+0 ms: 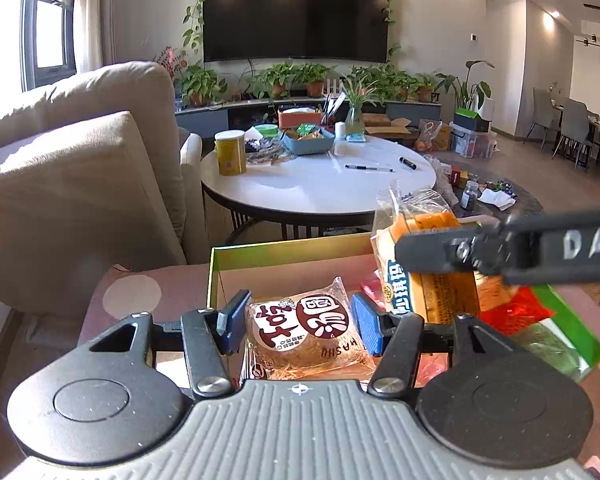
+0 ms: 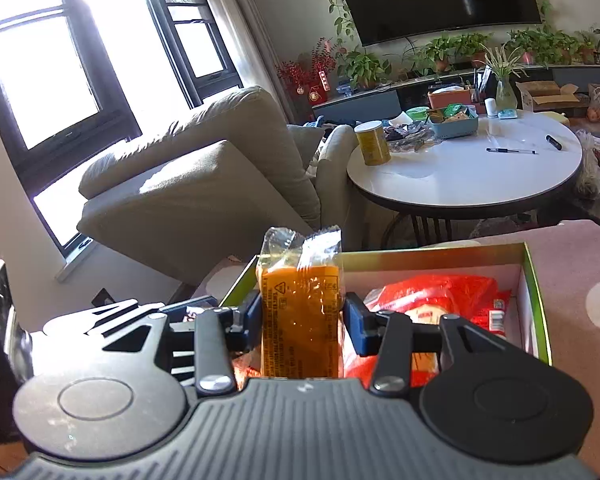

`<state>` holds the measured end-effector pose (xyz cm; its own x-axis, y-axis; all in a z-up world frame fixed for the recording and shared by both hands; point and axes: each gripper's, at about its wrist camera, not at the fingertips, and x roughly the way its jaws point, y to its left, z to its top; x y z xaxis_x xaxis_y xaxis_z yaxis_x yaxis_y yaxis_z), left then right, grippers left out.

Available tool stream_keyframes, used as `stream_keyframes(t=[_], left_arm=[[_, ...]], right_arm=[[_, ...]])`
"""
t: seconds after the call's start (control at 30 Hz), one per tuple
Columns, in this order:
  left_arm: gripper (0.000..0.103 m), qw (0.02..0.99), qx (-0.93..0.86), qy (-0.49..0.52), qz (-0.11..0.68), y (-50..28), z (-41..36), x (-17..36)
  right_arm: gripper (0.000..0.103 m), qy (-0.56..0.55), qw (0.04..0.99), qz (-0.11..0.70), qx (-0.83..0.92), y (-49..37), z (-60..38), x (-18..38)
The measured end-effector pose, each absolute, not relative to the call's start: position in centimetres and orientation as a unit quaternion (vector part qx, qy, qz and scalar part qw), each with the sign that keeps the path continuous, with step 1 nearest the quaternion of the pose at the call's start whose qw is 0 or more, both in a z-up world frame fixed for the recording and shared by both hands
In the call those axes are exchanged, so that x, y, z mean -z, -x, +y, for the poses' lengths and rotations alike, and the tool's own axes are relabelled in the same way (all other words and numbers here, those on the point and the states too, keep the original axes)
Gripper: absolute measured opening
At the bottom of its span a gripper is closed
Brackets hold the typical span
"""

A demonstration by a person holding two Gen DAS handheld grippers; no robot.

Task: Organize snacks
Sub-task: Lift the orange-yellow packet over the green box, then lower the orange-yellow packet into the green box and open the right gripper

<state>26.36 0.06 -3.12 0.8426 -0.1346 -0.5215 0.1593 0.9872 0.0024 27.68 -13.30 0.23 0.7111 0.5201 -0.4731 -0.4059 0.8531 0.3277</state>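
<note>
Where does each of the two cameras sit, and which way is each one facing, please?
Left wrist: on the left tongs, facing the TV wall, straddling a round pastry packet; the right tongs' arm crosses at right.
Right wrist: on the right tongs, angled toward the window, gripping an orange packet.
Shared: green-rimmed box, white round table, sofa.

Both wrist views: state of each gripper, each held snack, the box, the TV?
left gripper: shut on round bun pack.
round bun pack: sealed, held over the box.
right gripper: shut on orange bread bag.
orange bread bag: upright, top twisted shut.
green box: open, no lid on it.
red snack bag: lying inside the box.
TV: off, screen dark.
yellow can: upright, lid on.
</note>
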Motion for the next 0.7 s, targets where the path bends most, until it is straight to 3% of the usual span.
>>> stream_keyframes(t=[0.3,0.7], left_arm=[[0.066,0.964,0.059,-0.004,0.260,-27.0,1.3,3.6],[0.075,0.969,0.054,0.002,0.242,-24.5,1.9,2.6]], right_arm=[[0.075,-0.075,0.922,0.289,-0.246,-28.9,-11.4,0.3],[0.075,-0.096,0.928,0.261,-0.247,-26.6,-14.1,-0.9]])
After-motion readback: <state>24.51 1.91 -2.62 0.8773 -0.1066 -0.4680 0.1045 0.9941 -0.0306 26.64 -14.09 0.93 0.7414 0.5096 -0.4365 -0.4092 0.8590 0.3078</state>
